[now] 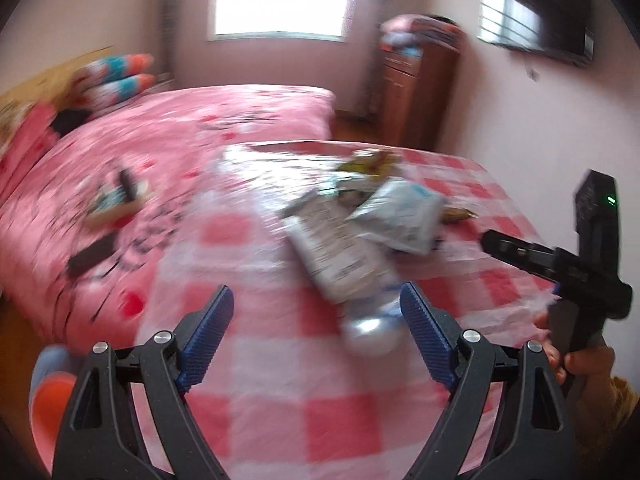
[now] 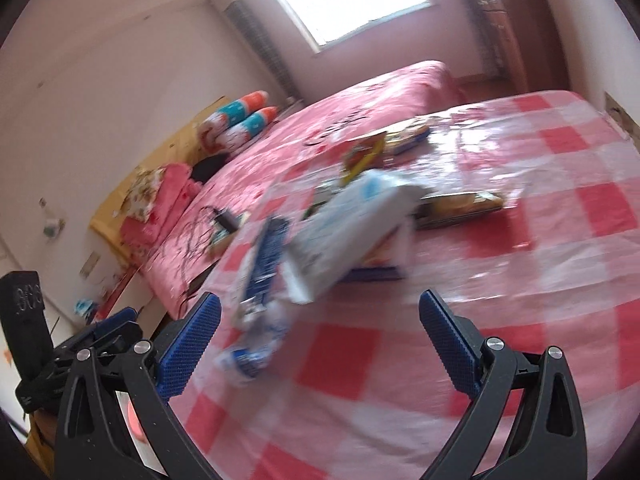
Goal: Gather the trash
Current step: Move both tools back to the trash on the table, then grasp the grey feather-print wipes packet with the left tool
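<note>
A pile of trash lies on a table with a pink-and-white checked cloth (image 1: pixel 280 400): a white printed wrapper (image 1: pixel 340 252), a crumpled white bag (image 1: pixel 404 212), a silver crushed piece (image 1: pixel 372 328) and a yellow wrapper (image 1: pixel 368 160). My left gripper (image 1: pixel 318 332) is open and empty just short of the pile. In the right wrist view the white bag (image 2: pixel 352 232), a blue-and-white wrapper (image 2: pixel 264 264), a yellow snack packet (image 2: pixel 460 204) and a colourful packet (image 2: pixel 364 152) lie ahead. My right gripper (image 2: pixel 320 344) is open and empty above the cloth (image 2: pixel 400 400). Both views are motion-blurred.
A bed with a pink cover (image 1: pixel 160 152) stands beyond the table, with striped pillows (image 1: pixel 120 76) and small dark objects (image 1: pixel 116 196) on it. A wooden cabinet (image 1: pixel 416 92) stands by the window. The right gripper's body (image 1: pixel 580 272) shows at the table's right edge.
</note>
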### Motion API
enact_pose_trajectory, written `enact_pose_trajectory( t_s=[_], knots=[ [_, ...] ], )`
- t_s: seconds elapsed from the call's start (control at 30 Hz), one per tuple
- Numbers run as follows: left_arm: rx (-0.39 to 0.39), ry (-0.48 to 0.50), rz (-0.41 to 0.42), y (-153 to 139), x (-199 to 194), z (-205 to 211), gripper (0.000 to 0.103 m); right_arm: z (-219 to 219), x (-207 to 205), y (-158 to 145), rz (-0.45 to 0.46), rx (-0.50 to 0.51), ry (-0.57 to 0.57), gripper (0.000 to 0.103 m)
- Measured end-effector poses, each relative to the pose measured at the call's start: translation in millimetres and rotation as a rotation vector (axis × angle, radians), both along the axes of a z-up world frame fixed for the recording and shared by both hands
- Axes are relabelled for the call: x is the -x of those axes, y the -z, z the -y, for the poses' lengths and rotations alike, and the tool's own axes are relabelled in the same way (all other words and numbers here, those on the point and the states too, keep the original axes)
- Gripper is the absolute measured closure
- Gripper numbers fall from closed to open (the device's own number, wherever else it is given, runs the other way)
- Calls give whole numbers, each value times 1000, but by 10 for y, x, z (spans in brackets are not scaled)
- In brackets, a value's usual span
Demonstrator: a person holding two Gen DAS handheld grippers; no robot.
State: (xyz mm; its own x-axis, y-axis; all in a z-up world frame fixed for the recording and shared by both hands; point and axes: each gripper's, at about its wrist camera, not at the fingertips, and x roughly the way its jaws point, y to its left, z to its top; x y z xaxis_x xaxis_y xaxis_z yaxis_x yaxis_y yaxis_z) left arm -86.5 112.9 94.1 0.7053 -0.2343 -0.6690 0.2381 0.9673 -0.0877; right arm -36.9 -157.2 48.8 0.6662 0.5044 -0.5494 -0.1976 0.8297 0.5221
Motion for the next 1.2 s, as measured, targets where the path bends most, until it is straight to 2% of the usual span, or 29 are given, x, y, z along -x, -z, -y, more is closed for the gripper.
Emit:
enact_pose_trajectory(
  t_s=[0.2,0.4,0.53,0.63,0.67,0.77,0.87,1.03,1.2],
  knots=[
    [-53,200,-54,2,-533,609,17,488,-89,58,-28,-26,115,5],
    [-54,281,-169,142,-1154,972,17,736,-117,132,-55,-56,145,5],
    [-74,334,-209,195,-1370,1159,17,752,-136,162,-64,-54,134,5],
    [-128,370,-242,275,-1488,1283,17,739,-165,175,-73,-60,123,5],
    [-171,380,-253,330,-1533,1344,17,741,-167,177,-76,-65,120,5],
    [-239,389,-272,423,-1622,1420,17,743,-181,190,-82,-77,113,5],
    [-257,403,-289,490,-1699,1453,17,744,-203,212,-94,-86,105,5],
    [-247,381,-303,556,-1748,1464,17,743,-206,234,-104,-98,97,5],
    [-154,306,-327,605,-1729,1414,23,770,-192,224,-106,-107,102,5]
  ],
)
